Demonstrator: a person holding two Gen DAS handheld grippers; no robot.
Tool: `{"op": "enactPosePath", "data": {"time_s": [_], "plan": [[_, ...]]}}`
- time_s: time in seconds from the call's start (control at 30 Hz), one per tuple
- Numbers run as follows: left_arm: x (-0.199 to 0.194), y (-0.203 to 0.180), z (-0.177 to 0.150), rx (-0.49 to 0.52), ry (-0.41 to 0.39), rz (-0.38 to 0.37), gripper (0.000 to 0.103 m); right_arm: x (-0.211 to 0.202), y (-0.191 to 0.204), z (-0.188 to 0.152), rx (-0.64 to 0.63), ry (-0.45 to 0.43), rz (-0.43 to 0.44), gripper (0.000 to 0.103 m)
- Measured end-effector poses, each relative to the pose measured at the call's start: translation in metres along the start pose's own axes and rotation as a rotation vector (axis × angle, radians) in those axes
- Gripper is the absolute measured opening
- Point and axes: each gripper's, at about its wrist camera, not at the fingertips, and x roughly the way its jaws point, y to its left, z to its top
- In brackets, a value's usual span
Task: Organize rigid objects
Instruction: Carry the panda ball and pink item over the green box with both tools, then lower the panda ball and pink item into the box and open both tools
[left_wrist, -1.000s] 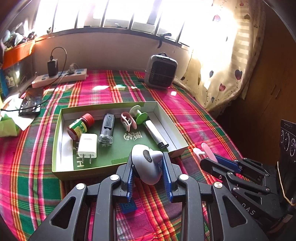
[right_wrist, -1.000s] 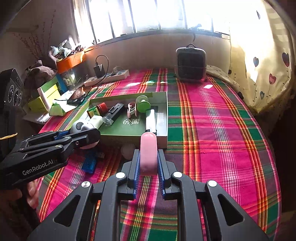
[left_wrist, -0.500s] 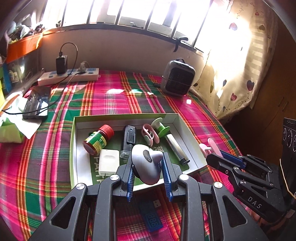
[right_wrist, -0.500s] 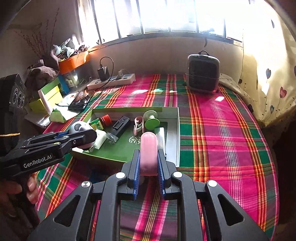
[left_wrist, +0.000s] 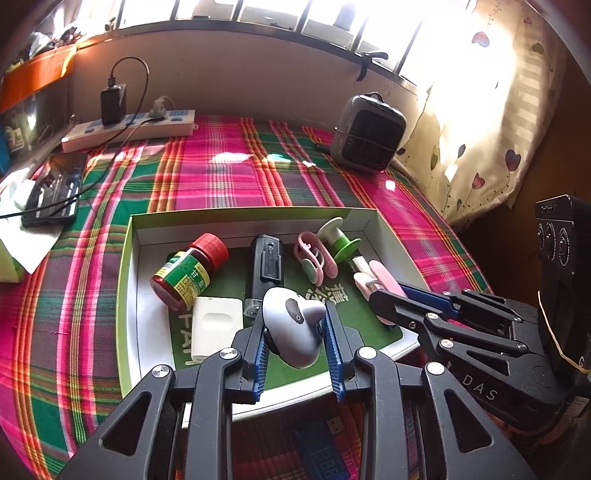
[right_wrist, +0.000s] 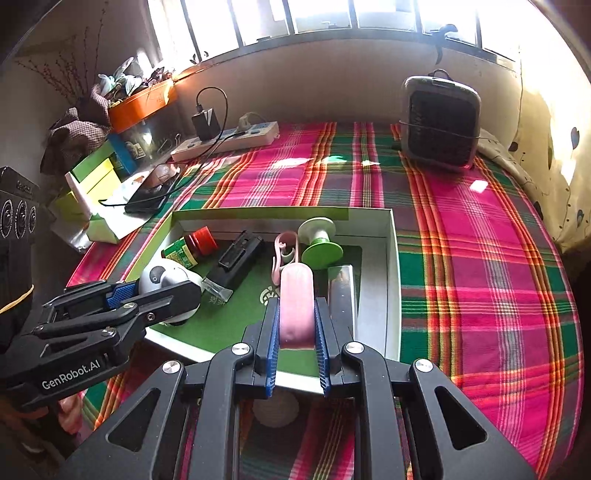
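Left wrist view. My left gripper (left_wrist: 295, 332) is clamped on a grey gadget (left_wrist: 291, 325), both blue pads pressing its sides. It hangs over the near edge of the tray (left_wrist: 127, 266), above the green liner. In the tray: a red-capped bottle (left_wrist: 190, 269) lying toward the left wall, a white charger (left_wrist: 216, 328) just nearer than it, a black clip-on device (left_wrist: 267, 269) mid-tray, a pink clip (left_wrist: 314, 258) and a green spool (left_wrist: 341, 240) toward the far right corner. My right gripper (left_wrist: 384, 291) comes in from the right edge of the tray, pinching a pink piece (left_wrist: 382, 278). A blue USB meter (left_wrist: 325, 454) lies on the plaid cloth (left_wrist: 221, 177) just outside the tray's near edge. Phone (left_wrist: 53, 192) and power strip (left_wrist: 129, 129) sit at the cloth's far left; a heater (left_wrist: 367, 138) at the far right.

Right wrist view. My right gripper (right_wrist: 295, 332) is pressed together on the pink piece (right_wrist: 295, 302), which stands up between the pads, over the near right part of the tray (right_wrist: 393, 280). A silver bar (right_wrist: 343, 295) lies just right of it, along the right wall. The left gripper (right_wrist: 166, 291) with the grey gadget (right_wrist: 164, 277) is over the tray's near left corner.
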Motion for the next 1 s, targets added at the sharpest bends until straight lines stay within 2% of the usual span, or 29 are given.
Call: {"op": "enactPosePath", "data": {"time_s": [0.37, 1.0], "plan": [[0.019, 0.0, -0.004, 0.011, 0.043, 0.0, 0.026, 0.026, -0.001, 0.001, -0.014, 0.05, -0.006, 0.019], [0.03, 0.002, -0.004, 0.031, 0.065, 0.028, 0.026, 0.037, 0.0, 0.002, -0.057, 0.043, -0.055, 0.019]]}}
